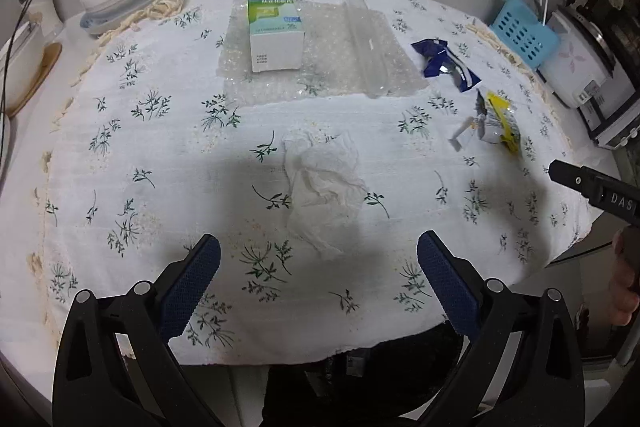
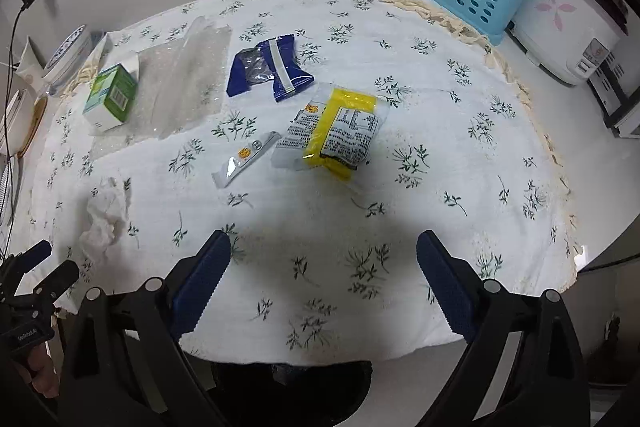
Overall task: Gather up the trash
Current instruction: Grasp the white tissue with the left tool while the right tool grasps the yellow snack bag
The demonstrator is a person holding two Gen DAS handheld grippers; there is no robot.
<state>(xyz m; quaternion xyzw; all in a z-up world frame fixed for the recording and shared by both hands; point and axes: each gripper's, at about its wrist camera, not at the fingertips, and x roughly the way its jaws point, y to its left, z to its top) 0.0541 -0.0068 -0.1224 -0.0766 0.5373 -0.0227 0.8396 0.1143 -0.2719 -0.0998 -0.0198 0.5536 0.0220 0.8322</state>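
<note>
From the left wrist, the left gripper [image 1: 319, 254] hangs over the near edge of the flowered tablecloth [image 1: 160, 155] with its jaws wide apart and nothing between them; just beyond the gap lies a crumpled white tissue [image 1: 324, 183], a shadow falling across its near half; further ahead, a green-and-white box [image 1: 275, 34] stands on a clear bubble-wrap sheet [image 1: 344, 67]; off beyond the right jaw sit a dark blue wrapper [image 1: 446, 63] and a yellow packet [image 1: 498, 125]; the right gripper pokes in at the right edge. Over to the right wrist: the right gripper [image 2: 323, 254] is also spread open and empty above the cloth; ahead of the gap rests the yellow packet [image 2: 344, 131], a small torn strip [image 2: 245, 159] beside it toward the left jaw; the blue wrapper [image 2: 268, 67] lies beyond; the tissue [image 2: 105, 217] sits well out past the left jaw.
</note>
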